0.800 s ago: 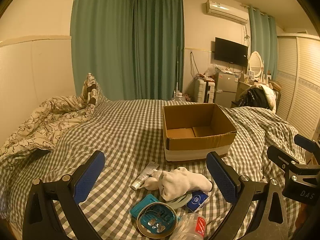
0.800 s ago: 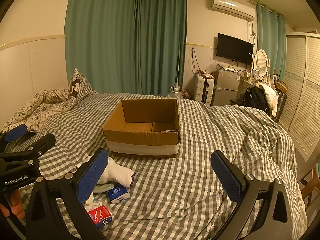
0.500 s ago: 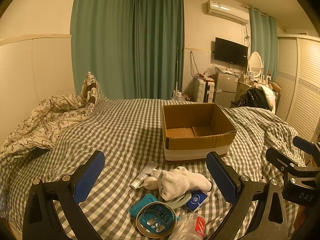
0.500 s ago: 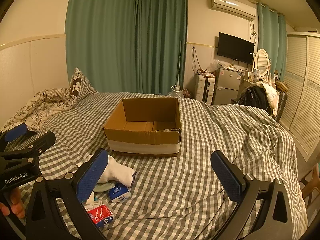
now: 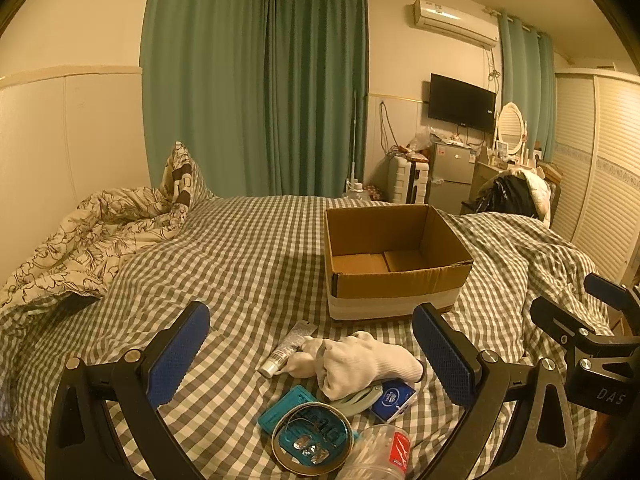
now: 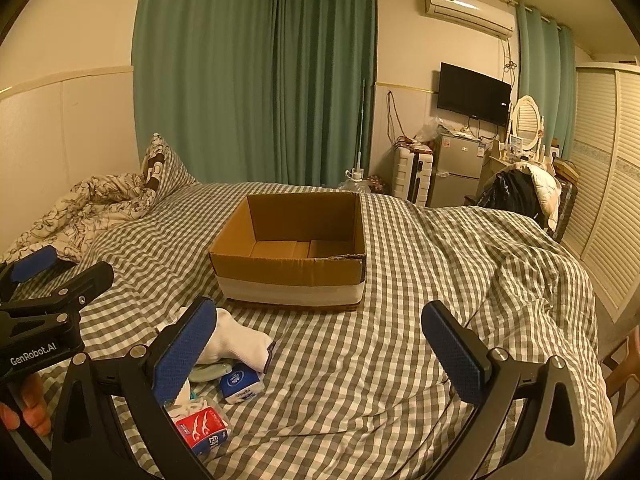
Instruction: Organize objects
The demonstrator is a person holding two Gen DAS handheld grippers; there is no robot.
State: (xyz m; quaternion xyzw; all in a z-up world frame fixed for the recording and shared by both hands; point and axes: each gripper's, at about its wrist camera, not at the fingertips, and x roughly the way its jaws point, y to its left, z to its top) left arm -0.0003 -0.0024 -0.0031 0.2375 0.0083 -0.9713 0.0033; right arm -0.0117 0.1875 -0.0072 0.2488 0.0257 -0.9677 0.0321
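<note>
Since the earlier frames little has shifted: both claws hold nearly the same hover above the grey-and-white checked bed cover (image 5: pixel 248 264), and the objects lie as before.

Left to right in the left wrist view: a crumpled cream floral quilt (image 5: pixel 92 236) lies at the bed's left edge. The left claw (image 5: pixel 310 354) hangs with its blue-padded fingers (image 5: pixel 178 354) spread wide, gripping nothing. Between them sits the heap of small objects: a white squeeze tube (image 5: pixel 287 342) touching a white folded sock (image 5: pixel 360 360); below these a teal flat case (image 5: pixel 282 410) partly under a round metal lid (image 5: pixel 312 436); a clear plastic tub with a red label (image 5: pixel 380 454); and a blue-and-white small packet (image 5: pixel 392 396) just beside the sock. Beyond the heap stands the open brown cardboard box with a white band (image 5: pixel 394 276), holding nothing visible. The right claw (image 6: pixel 320 360), likewise spread wide and gripping nothing, hangs over bare cover to the right of the heap, near the box's front wall.
</note>
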